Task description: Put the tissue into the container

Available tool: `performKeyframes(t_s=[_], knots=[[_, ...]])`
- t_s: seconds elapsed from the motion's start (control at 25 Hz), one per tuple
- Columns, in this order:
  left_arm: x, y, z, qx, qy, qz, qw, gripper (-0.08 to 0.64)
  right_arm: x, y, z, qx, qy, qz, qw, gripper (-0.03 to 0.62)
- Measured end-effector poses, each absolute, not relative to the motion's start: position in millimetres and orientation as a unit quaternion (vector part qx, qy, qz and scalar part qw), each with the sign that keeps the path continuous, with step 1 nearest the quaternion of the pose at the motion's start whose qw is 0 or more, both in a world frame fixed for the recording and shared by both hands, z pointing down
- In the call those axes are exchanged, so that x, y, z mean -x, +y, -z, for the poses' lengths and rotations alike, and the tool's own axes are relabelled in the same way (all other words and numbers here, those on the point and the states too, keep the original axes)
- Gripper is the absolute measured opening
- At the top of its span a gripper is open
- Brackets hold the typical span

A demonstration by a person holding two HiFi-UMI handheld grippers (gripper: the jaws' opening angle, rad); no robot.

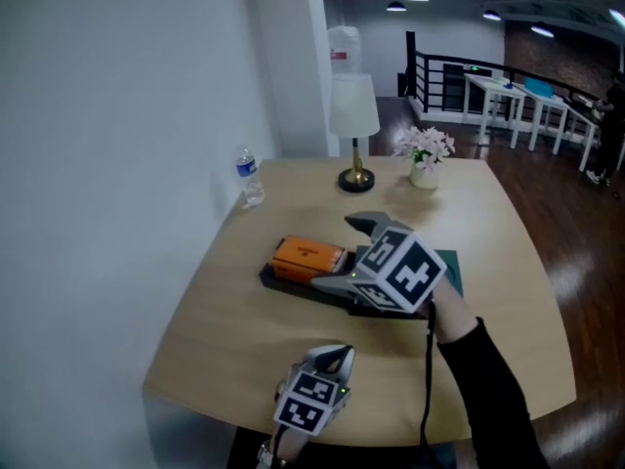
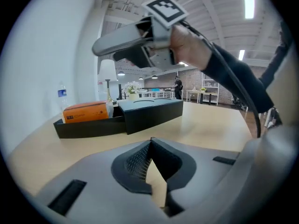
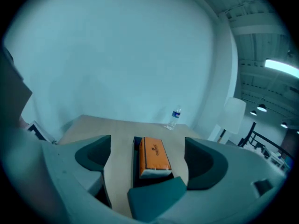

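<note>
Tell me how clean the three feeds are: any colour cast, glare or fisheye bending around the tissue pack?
Head view: dim but even, tissue pack plainly orange. Right gripper view: heavy teal cast, round fisheye frame with black corners, pack sharp between the open fingers. Left gripper view: fisheye too, a ceiling light strip glares at the top, black container sharp.

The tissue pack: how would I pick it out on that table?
Start at the wooden table by the white wall. Near its middle lies a long black container, and the tissue pack sits in its open end. It is the only bright orange thing there.
</note>
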State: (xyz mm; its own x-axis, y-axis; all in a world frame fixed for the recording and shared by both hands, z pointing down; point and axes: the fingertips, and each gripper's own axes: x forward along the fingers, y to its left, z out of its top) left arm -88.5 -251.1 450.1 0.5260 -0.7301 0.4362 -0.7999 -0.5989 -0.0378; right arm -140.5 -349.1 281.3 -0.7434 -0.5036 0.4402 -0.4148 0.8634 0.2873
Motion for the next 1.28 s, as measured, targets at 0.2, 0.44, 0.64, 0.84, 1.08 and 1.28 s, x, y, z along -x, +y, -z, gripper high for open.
performKeyframes(t_s=[0.2,0.44,0.64,0.84,1.08,1.28], knots=[[91,-251,-452,-0.870,-0.441,-0.204,0.084,-0.005,50,-304,-312,-0.365,-0.900,0.027,0.238,0.459],[102,-251,-442,-0.870,-0.459,-0.155,0.088,-0.005,-46,-260,-381,-0.489,-0.850,-0.071,0.180,0.197],[98,-253,-440,-0.859,-0.484,-0.136,0.092,-0.005,-92,-249,-421,-0.557,-0.811,-0.094,0.152,0.057],[89,-246,-441,-0.859,-0.486,-0.128,0.095,-0.005,-99,-245,-439,-0.561,-0.810,-0.110,0.133,-0.012],[89,-247,-436,-0.861,-0.486,-0.120,0.093,-0.005,-100,-244,-433,-0.551,-0.820,-0.117,0.101,-0.014],[91,-245,-434,-0.861,-0.485,-0.116,0.096,-0.005,-100,-242,-429,-0.550,-0.822,-0.119,0.091,-0.014]])
